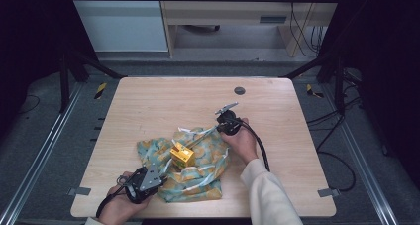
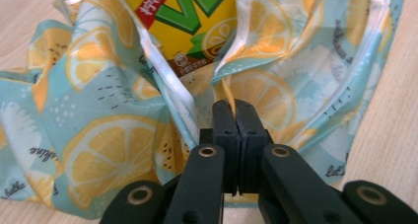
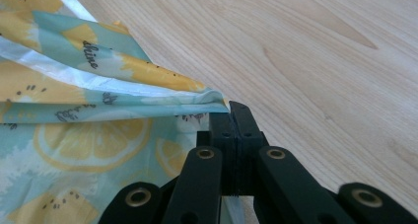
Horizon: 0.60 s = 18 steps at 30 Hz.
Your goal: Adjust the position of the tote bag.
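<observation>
A light blue cloth (image 1: 198, 170) printed with lemon slices lies crumpled on the wooden table (image 1: 163, 101), wrapped loosely around a yellow drink carton (image 1: 182, 155). My left gripper (image 1: 159, 174) at the cloth's near left is shut on a fold of the cloth (image 2: 113, 130), just below the carton (image 2: 187, 21); its jaws (image 2: 235, 108) pinch the fabric edge. My right gripper (image 1: 219, 128) at the far right is shut on a corner of the cloth (image 3: 98, 120), which stretches taut up to it; the jaws (image 3: 229, 110) hold the corner tip.
A small dark round disc (image 1: 239, 90) sits near the table's far edge. Metal brackets (image 1: 327, 192) clamp the near corners. A black cable (image 1: 261, 148) trails from my right gripper over the sleeve. Bare wood (image 3: 320, 61) lies beyond the cloth.
</observation>
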Each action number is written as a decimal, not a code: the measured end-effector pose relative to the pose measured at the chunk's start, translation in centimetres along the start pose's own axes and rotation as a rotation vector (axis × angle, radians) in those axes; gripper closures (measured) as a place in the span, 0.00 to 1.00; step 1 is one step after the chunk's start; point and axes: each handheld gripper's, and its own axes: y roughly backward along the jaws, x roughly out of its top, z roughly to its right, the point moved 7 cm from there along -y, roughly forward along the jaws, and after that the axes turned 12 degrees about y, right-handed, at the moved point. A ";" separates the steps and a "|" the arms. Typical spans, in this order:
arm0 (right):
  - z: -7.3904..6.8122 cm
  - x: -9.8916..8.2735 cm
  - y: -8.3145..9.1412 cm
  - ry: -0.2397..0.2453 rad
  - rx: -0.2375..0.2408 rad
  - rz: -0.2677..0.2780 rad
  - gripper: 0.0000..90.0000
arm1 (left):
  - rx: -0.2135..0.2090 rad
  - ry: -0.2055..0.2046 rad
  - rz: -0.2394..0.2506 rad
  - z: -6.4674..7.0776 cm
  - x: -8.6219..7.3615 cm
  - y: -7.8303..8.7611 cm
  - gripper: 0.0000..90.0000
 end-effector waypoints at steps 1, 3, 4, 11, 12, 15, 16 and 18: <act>-0.1 0.0 0.0 0.000 0.007 0.001 0.98 | -0.003 0.001 -0.001 0.0 0.0 0.0 0.98; -0.2 -0.1 0.2 0.011 -0.003 0.010 0.88 | -0.001 -0.005 0.017 0.1 0.1 0.1 0.94; 0.0 0.0 0.6 0.010 -0.019 0.026 0.82 | 0.003 -0.002 0.027 0.1 0.3 0.2 0.91; 0.2 0.8 4.6 0.017 -0.068 0.112 0.46 | 0.032 0.050 0.155 0.0 1.7 1.5 0.59; 0.0 1.0 5.3 0.018 -0.064 0.127 0.43 | 0.033 0.060 0.172 -0.1 2.0 1.7 0.55; -0.8 1.4 7.0 0.034 -0.053 0.161 0.42 | 0.032 0.076 0.221 -0.2 2.5 2.3 0.50; -1.2 1.4 7.5 0.036 -0.048 0.176 0.42 | 0.037 0.081 0.233 -0.3 2.6 2.6 0.50; -2.2 1.3 8.4 0.050 -0.039 0.191 0.42 | 0.051 0.098 0.254 -0.6 2.9 3.1 0.49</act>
